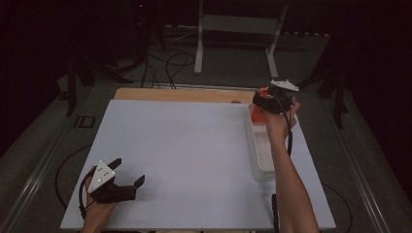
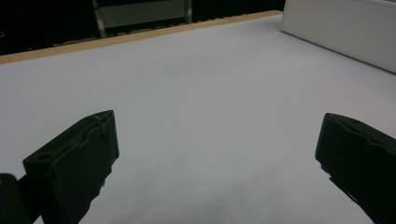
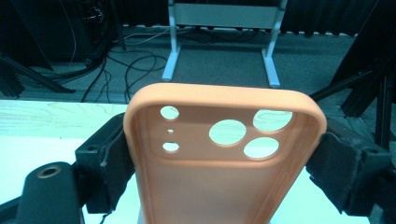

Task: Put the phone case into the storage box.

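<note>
A dim room: grey floor (image 1: 233, 68) with black cables (image 1: 167, 65) and a pale metal stand (image 1: 238, 24).

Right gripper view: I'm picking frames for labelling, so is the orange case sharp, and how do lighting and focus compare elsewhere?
Right gripper view: orange phone case sharp, evenly lit. Left gripper view: black jaws soft, white tray clear. High view: dim, dark surroundings, white table readable.

Left gripper (image 1: 127, 175) low, jaws wide apart; right gripper (image 1: 266, 103) raised, jaws clamped, forearm outstretched.
</note>
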